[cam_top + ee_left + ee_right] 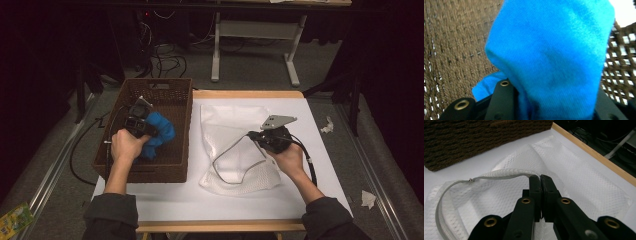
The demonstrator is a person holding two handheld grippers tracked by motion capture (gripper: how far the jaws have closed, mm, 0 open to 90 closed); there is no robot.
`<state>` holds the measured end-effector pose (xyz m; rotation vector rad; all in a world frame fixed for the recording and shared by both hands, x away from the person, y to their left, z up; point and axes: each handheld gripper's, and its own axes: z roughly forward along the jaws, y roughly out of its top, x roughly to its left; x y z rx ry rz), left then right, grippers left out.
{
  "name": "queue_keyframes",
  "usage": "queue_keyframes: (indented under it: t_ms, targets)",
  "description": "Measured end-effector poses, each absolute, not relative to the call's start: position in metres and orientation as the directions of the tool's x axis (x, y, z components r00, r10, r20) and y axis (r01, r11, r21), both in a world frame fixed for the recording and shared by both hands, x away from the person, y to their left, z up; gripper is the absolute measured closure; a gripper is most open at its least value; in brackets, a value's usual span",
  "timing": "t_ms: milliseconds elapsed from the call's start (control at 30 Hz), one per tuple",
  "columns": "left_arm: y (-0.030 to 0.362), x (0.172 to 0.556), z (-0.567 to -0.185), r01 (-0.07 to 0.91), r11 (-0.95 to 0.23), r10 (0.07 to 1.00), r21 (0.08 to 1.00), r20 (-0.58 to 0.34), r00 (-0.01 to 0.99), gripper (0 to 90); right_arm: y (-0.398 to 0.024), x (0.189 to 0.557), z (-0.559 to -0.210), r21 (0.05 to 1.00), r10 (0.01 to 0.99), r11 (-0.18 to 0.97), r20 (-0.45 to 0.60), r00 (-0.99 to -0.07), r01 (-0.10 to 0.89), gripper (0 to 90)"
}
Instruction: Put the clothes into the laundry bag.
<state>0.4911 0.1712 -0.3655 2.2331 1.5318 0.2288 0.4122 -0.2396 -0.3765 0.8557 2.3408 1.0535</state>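
A bright blue cloth (161, 134) is bunched inside the brown wicker basket (159, 81) at the table's left. My left gripper (149, 130) is shut on it, and in the left gripper view the blue cloth (554, 57) drapes over both jaws with the basket's weave (451, 42) behind. A white mesh bag (225, 120) lies on the white table to the right of the basket. My right gripper (252, 135) is shut on its grey zipper edge (499, 178), which it lifts into an arch. The right gripper (540, 178) has its jaws pressed together over the mesh bag (579, 185).
The white table top (320, 165) has a wooden rim. A white desk frame (252, 30) and cables stand on the floor behind. Paper scraps (368, 198) lie on the floor at right, and a green packet (14, 219) at bottom left.
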Motion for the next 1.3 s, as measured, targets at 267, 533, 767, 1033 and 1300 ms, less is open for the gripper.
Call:
queue_keyframes:
  t_ms: [267,533,767,1033,1300]
  targets:
    - [0.165,0.484,-0.352,0.825,-0.326,0.905,0.462,-0.101,0.414,64.0,-0.239,0.413,-0.377,0.775,0.688,0.517,-0.123,-0.715,0.364,89.2]
    - [0.161,0.477,-0.343,0.81,-0.335,0.893,0.482,-0.11,0.436,64.1,-0.24,0.414,-0.377,0.776,0.69,0.513,-0.119,-0.714,0.367,89.2]
    - [0.156,0.471,-0.335,0.793,-0.345,0.88,0.503,-0.121,0.46,64.1,-0.24,0.413,-0.377,0.774,0.69,0.516,-0.122,-0.714,0.367,89.2]
    - [0.15,0.46,-0.328,0.762,-0.354,0.85,0.542,-0.152,0.504,64.0,-0.239,0.413,-0.377,0.777,0.692,0.511,-0.118,-0.712,0.368,89.2]
    - [0.148,0.453,-0.323,0.748,-0.36,0.838,0.557,-0.159,0.522,64.1,-0.239,0.414,-0.377,0.776,0.69,0.513,-0.12,-0.714,0.366,89.2]
